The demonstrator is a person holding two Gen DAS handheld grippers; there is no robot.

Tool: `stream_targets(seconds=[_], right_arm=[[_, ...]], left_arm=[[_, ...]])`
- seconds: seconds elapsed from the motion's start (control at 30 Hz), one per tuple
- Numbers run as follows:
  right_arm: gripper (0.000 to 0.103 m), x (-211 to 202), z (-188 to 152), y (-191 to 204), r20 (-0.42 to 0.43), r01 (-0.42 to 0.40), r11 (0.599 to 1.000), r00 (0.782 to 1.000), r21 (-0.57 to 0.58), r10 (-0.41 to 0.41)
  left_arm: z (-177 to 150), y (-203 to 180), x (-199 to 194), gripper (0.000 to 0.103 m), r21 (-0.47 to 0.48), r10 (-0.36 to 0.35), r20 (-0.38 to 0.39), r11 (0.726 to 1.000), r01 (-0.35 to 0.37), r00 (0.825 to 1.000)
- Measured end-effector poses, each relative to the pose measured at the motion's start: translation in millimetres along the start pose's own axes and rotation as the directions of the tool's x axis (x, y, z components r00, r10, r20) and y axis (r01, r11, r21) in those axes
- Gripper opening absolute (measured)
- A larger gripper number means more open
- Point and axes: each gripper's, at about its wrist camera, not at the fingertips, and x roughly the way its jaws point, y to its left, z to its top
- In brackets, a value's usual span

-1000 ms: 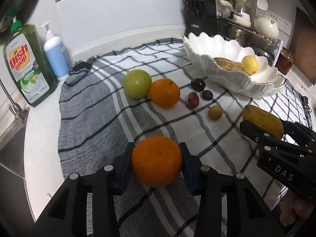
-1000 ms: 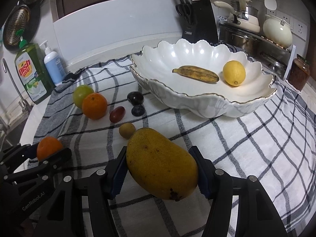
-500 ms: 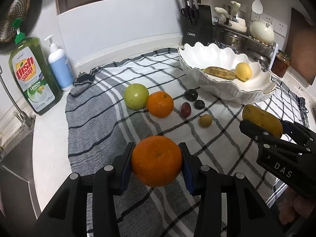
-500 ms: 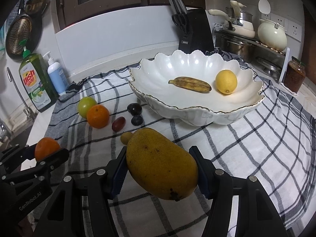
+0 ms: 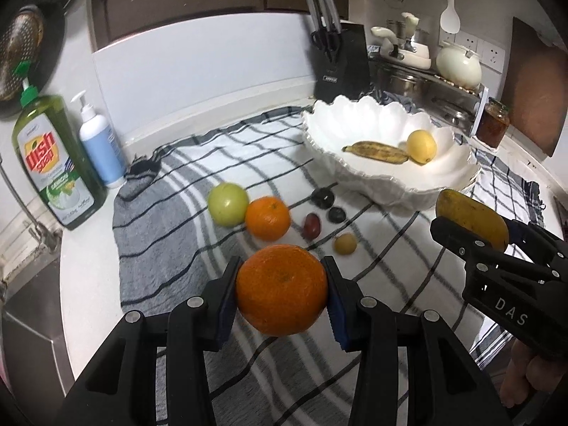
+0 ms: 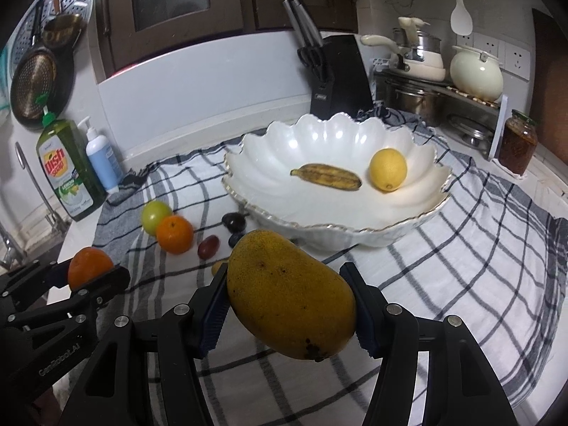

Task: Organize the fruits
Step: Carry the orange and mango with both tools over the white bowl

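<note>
The left gripper [image 5: 282, 289] pinches an orange [image 5: 281, 289] squarely between its blue pads at the lower centre of the left wrist view, and the right gripper [image 6: 289, 298] clamps a mango [image 6: 291, 294] across its middle at the lower centre of the right wrist view — both fruits are lifted clear of the checked cloth [image 6: 479, 248]. The white scalloped bowl [image 6: 269, 163] sits in the middle of the right view, with a banana [image 6: 326, 176] and a lemon [image 6: 387, 169] already inside, toward its right half. The step in hand looks like carrying both fruits to that bowl. To do it well, each fruit should clear the raised, wavy rim before coming down, and settle on the bare left part of the bowl, away from the banana. The mango hangs tilted and heavy, so it is best lowered close to the floor of the bowl before the jaws let go — a drop could chip the dish. Loose on the cloth remain a second orange [image 5: 268, 218], a green fruit [image 5: 227, 204] and several small ones.
</note>
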Motion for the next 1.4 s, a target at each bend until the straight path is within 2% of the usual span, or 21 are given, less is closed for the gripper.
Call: stream_targets(seconds=[0.7,1.03,1.4], right_arm=[[0.061,-8.4,55.7,-63.8,0.084,0.095,0.993,0.991,0.064,-0.101],[0.061,9.8,83.5,-83.0,0.098,0.12,0.99,0.987,0.076,-0.127],[0.061,46.6,94.7,-99.9,0.057,0.119,0.987,0.991,0.104,-0.125]], left_arm=[[78.4,-59.2,19.0,0.043,0.075,-0.092,0.068,0.993,0.087,0.993],[111.6,-70.8,45.8,0.043,0.08,-0.099,0.075,0.992,0.093,0.992],[131.5,-81.0,91.3,0.043,0.084,-0.11,0.035,0.991,0.106,0.993]])
